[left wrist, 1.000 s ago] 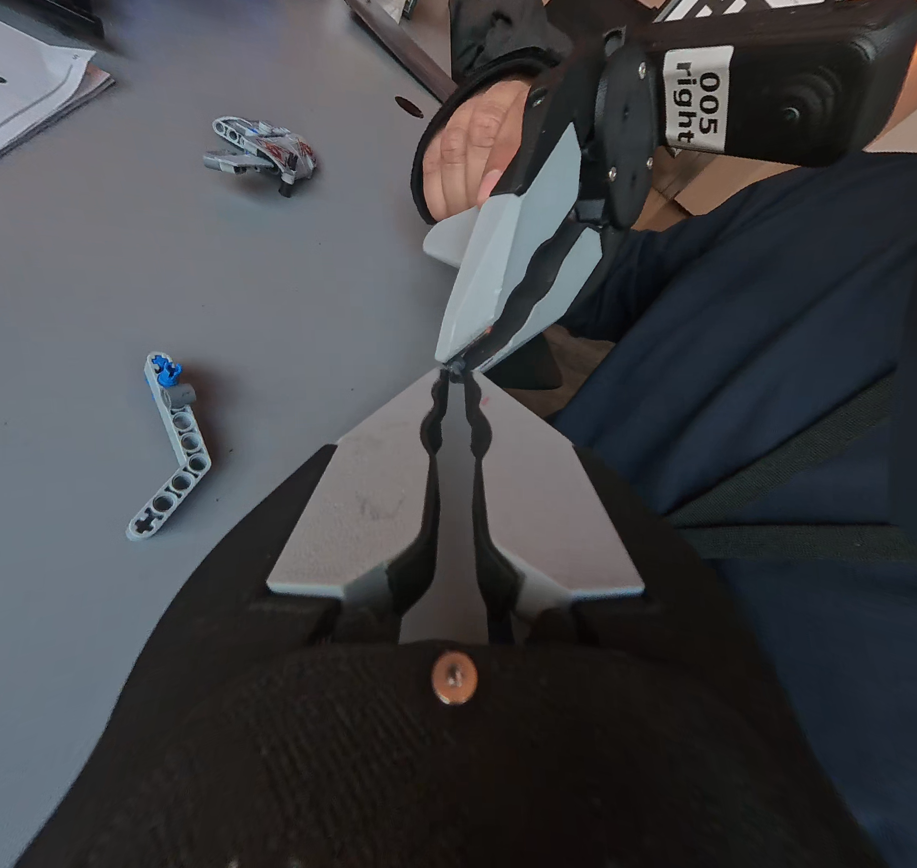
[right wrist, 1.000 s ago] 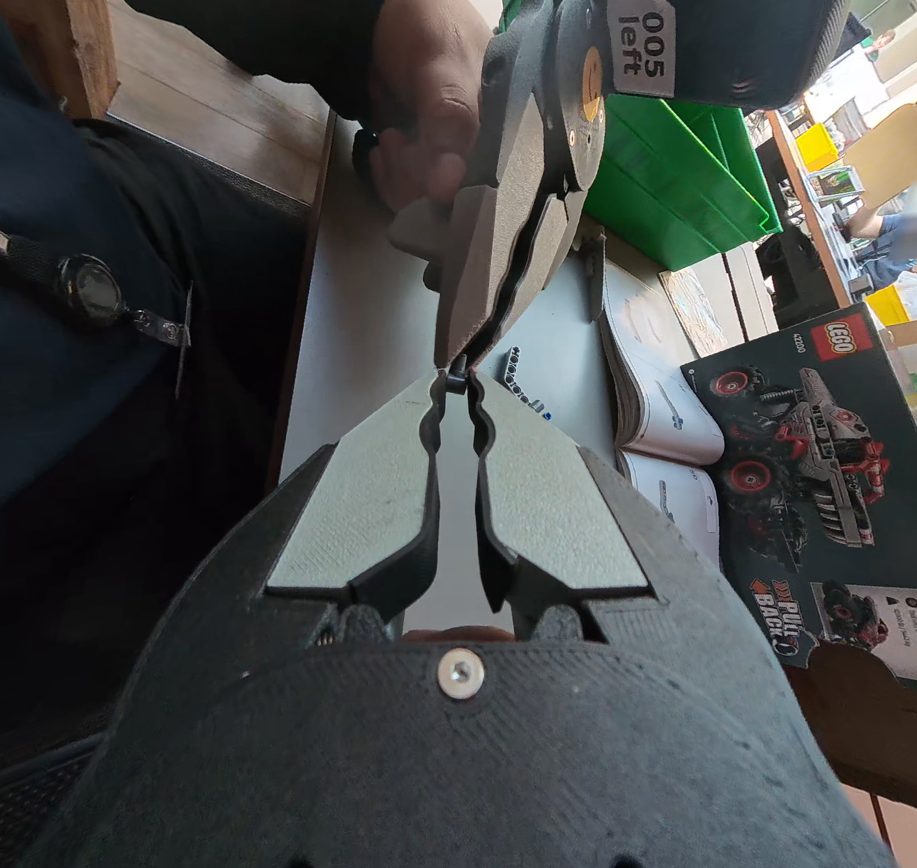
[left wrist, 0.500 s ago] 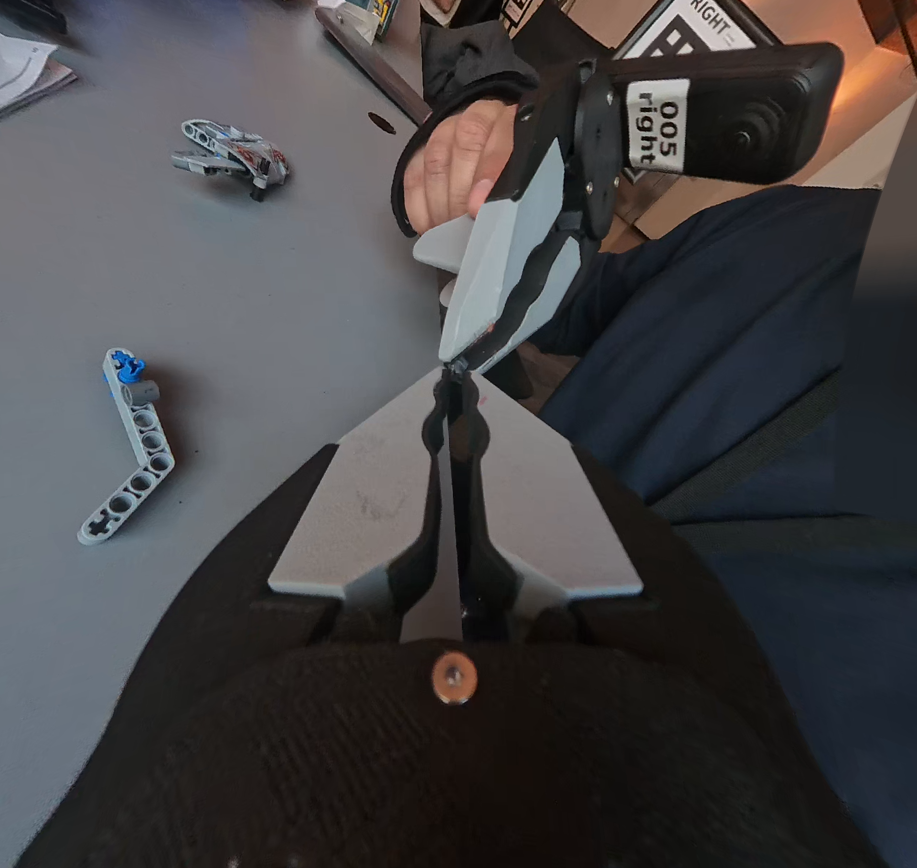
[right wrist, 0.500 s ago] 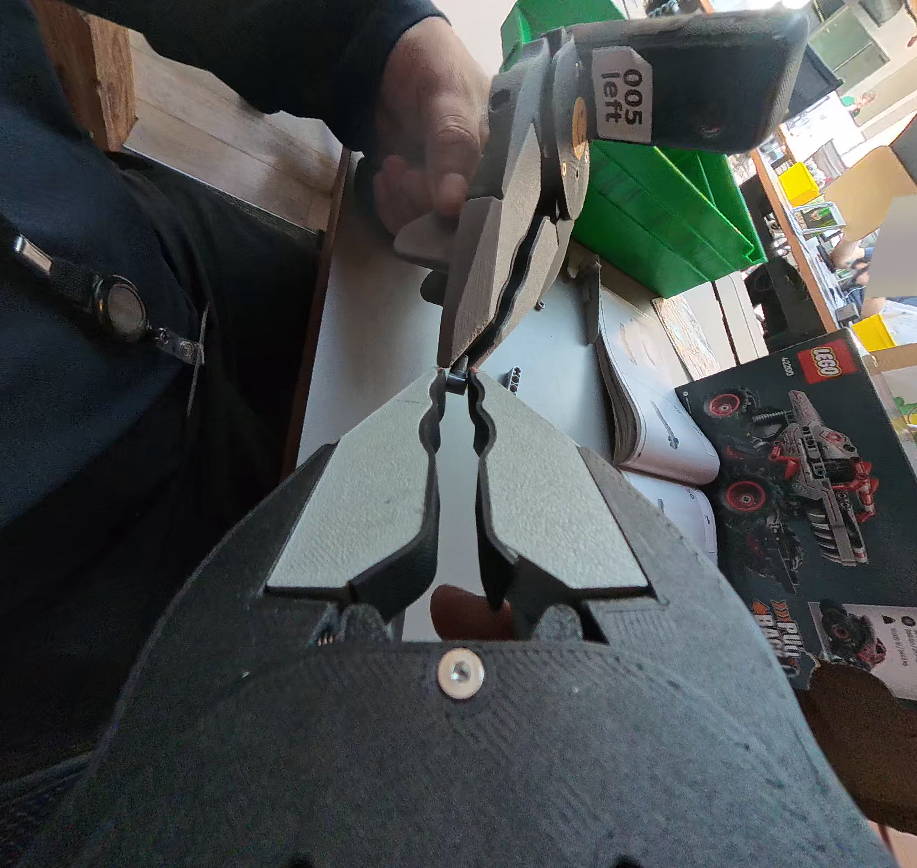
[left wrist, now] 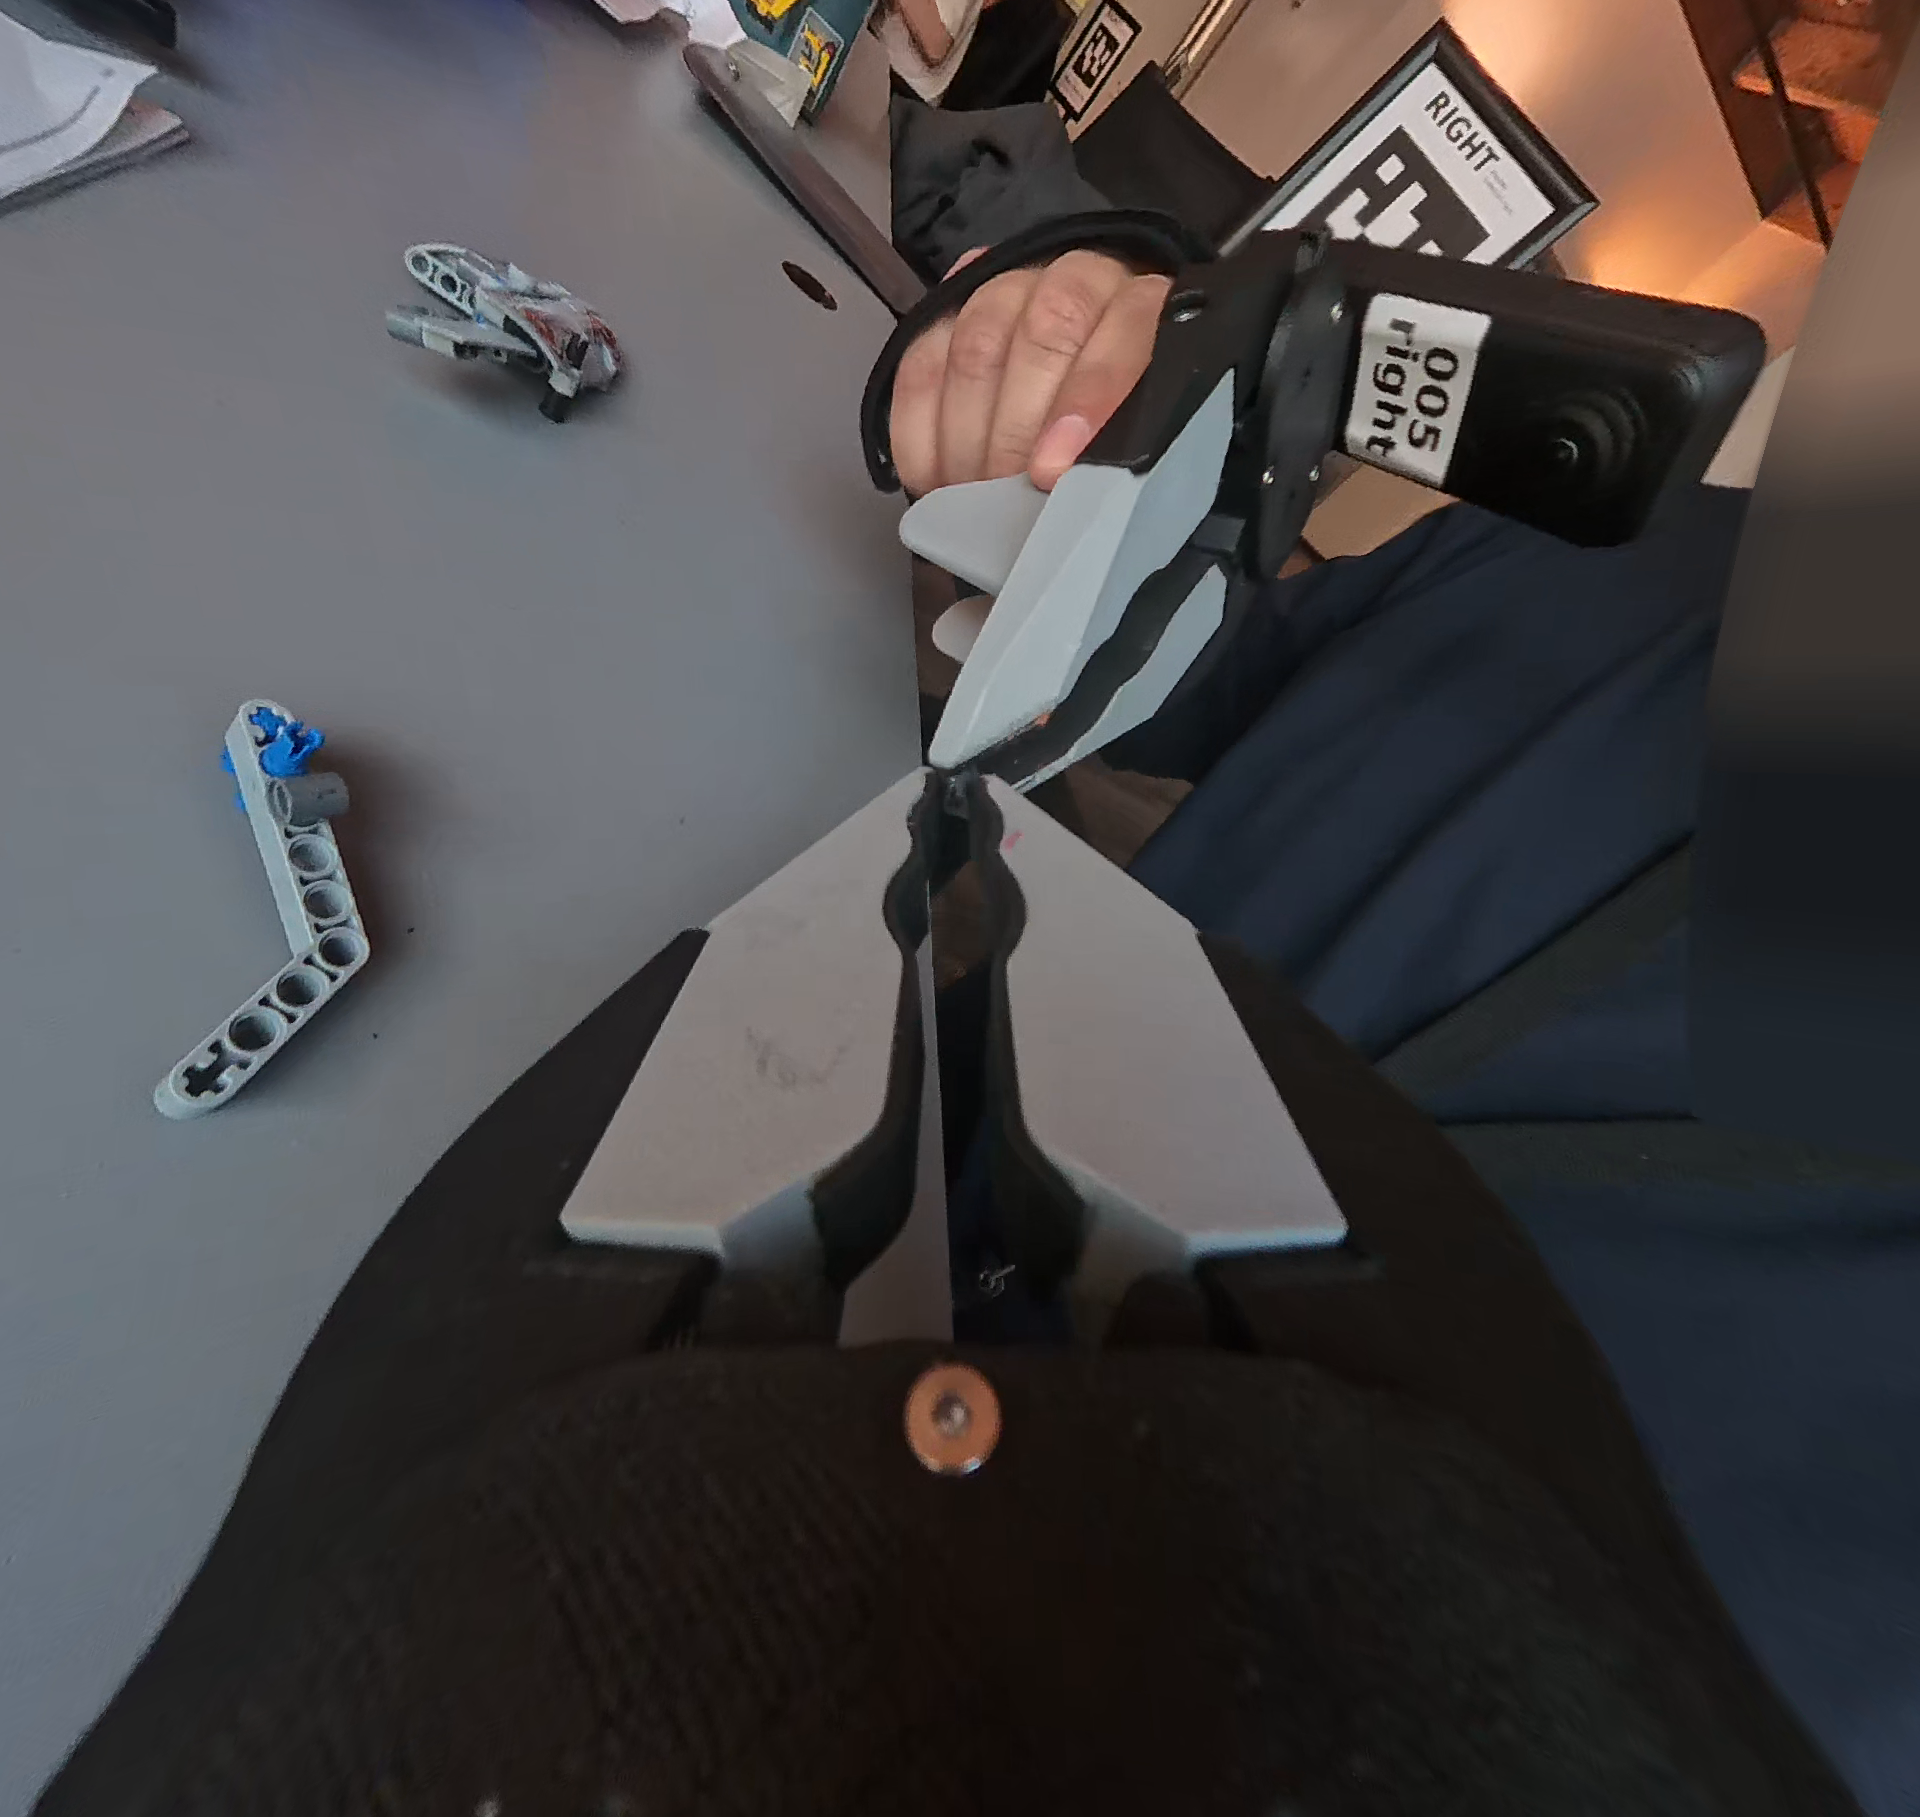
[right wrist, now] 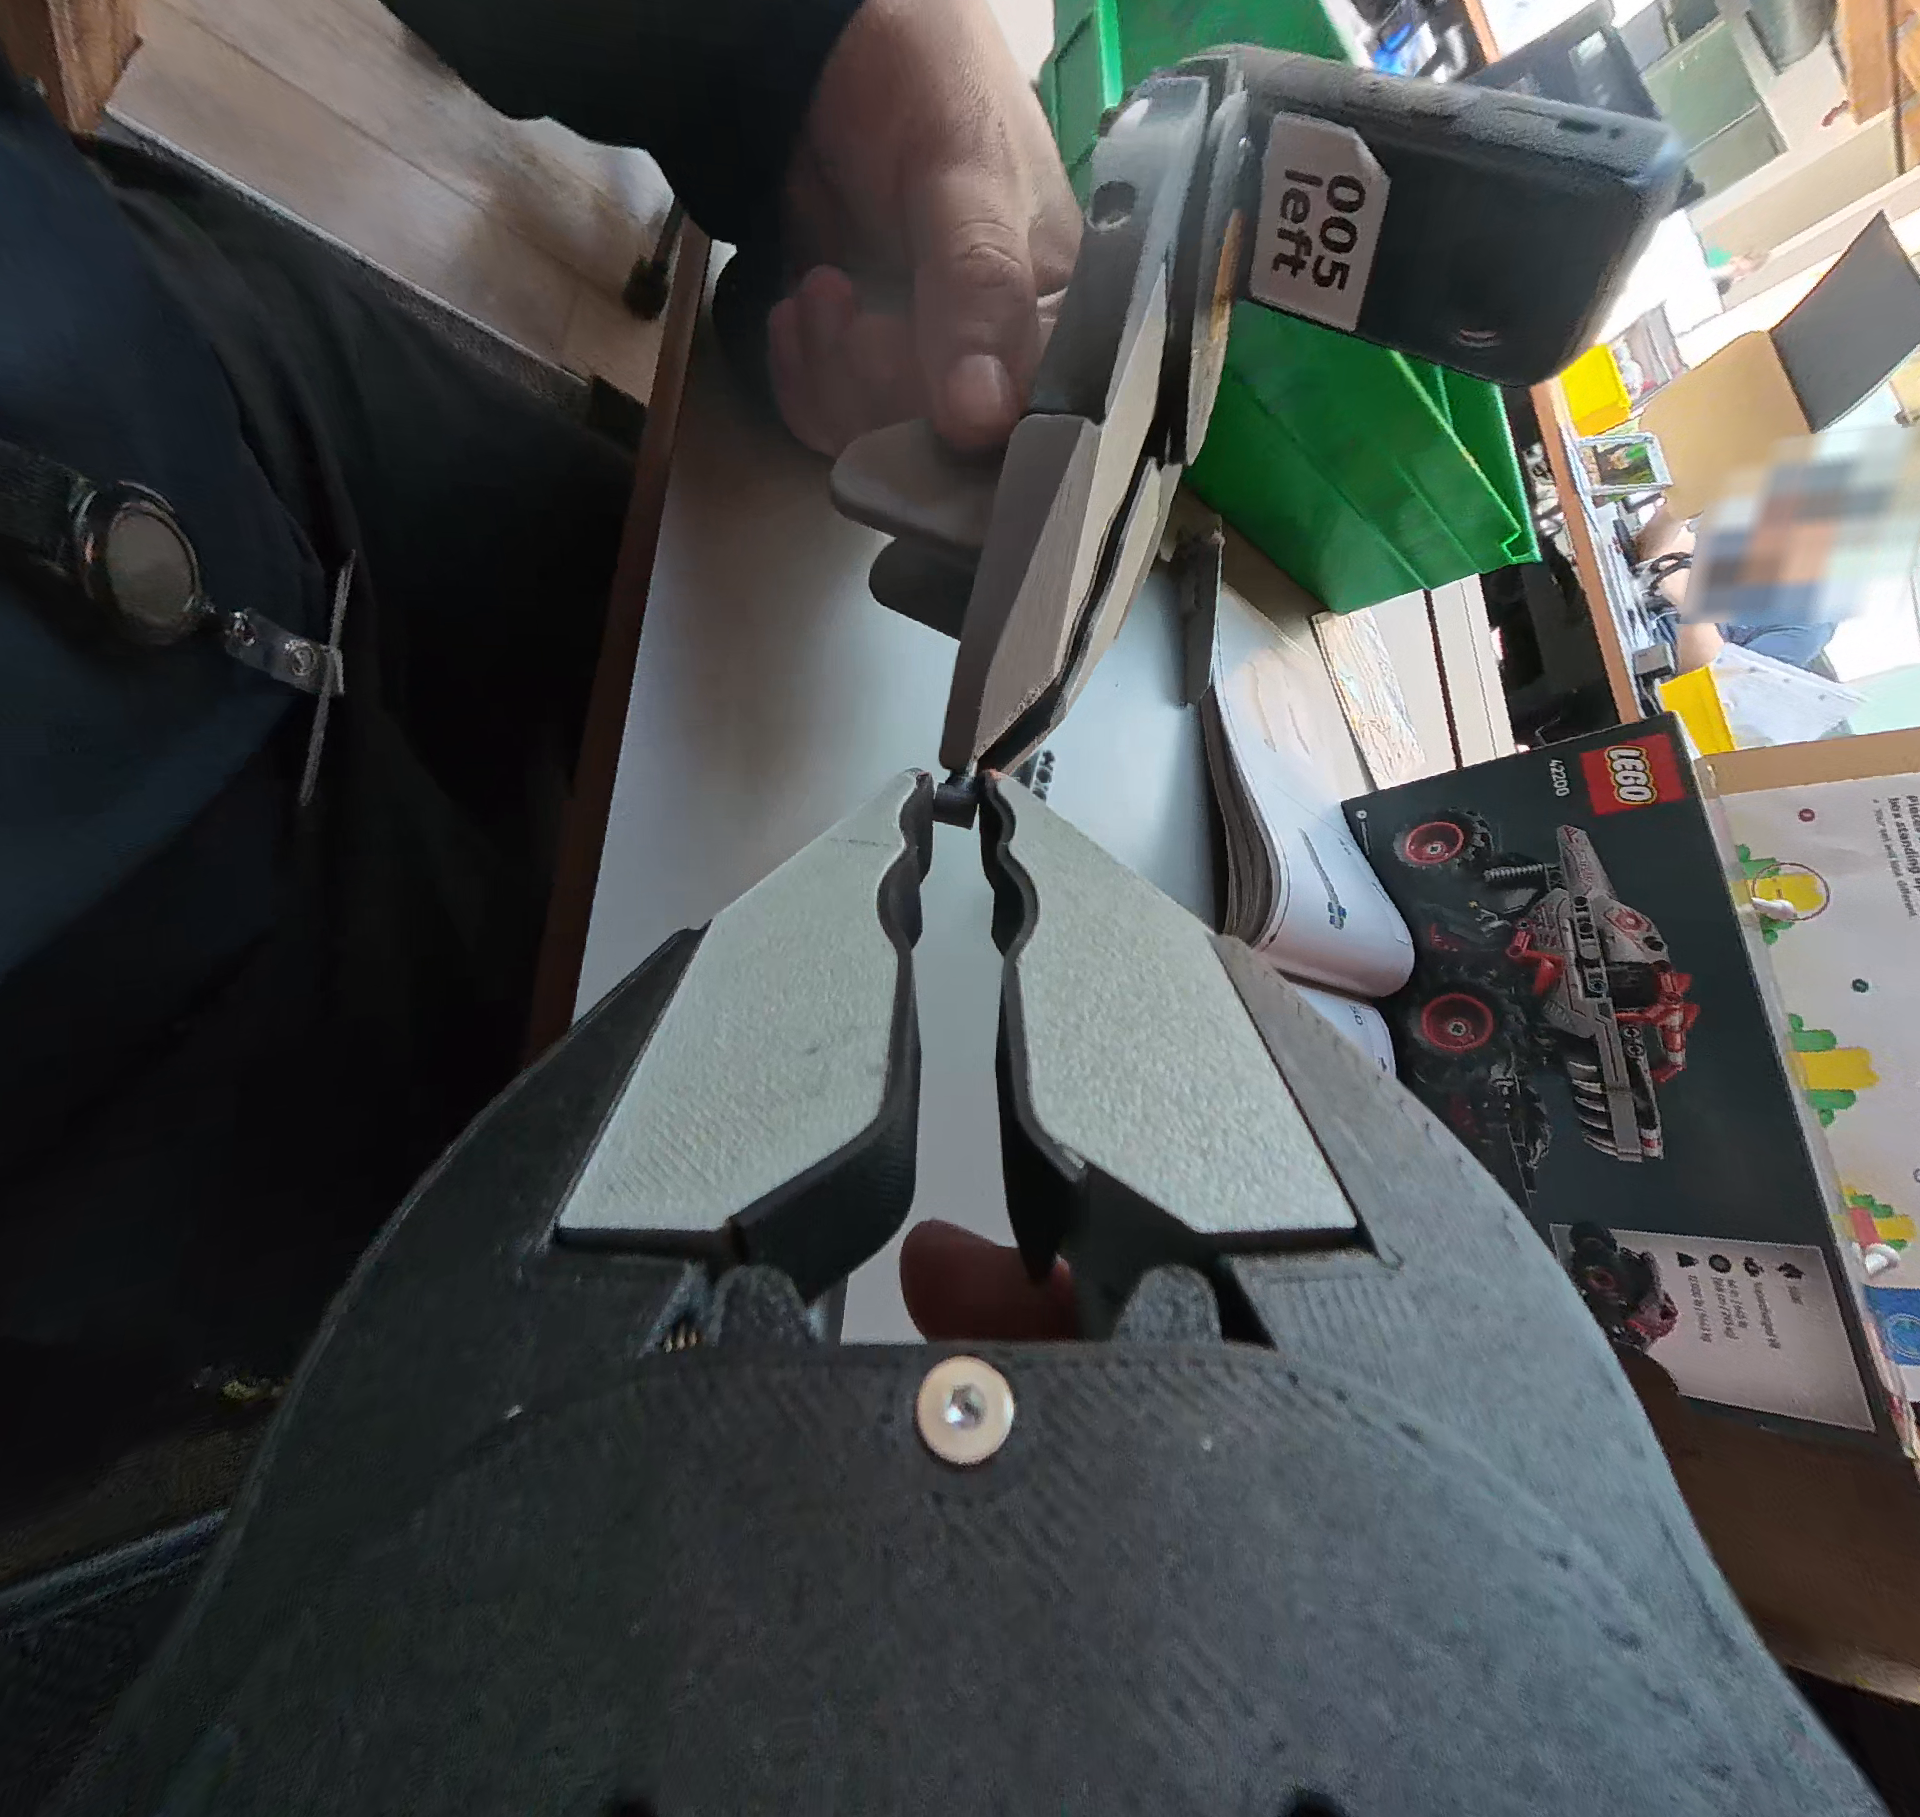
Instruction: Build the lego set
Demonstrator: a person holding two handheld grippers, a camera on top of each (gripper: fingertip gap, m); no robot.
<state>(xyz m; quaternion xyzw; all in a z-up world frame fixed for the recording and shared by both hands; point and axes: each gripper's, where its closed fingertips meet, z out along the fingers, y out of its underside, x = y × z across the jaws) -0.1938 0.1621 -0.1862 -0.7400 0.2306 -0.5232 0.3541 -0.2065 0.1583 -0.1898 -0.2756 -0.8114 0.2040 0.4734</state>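
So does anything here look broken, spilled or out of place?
Nothing looks damaged or spilled. The two grippers meet tip to tip above the table edge, both pinching one tiny black piece. A bent grey beam and a small grey assembly lie loose on the grey table.

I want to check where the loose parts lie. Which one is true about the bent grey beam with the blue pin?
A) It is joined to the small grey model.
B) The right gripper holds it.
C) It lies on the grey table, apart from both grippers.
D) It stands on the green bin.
C: the beam lies flat on the table, well left of the left gripper and right gripper, and apart from the model.
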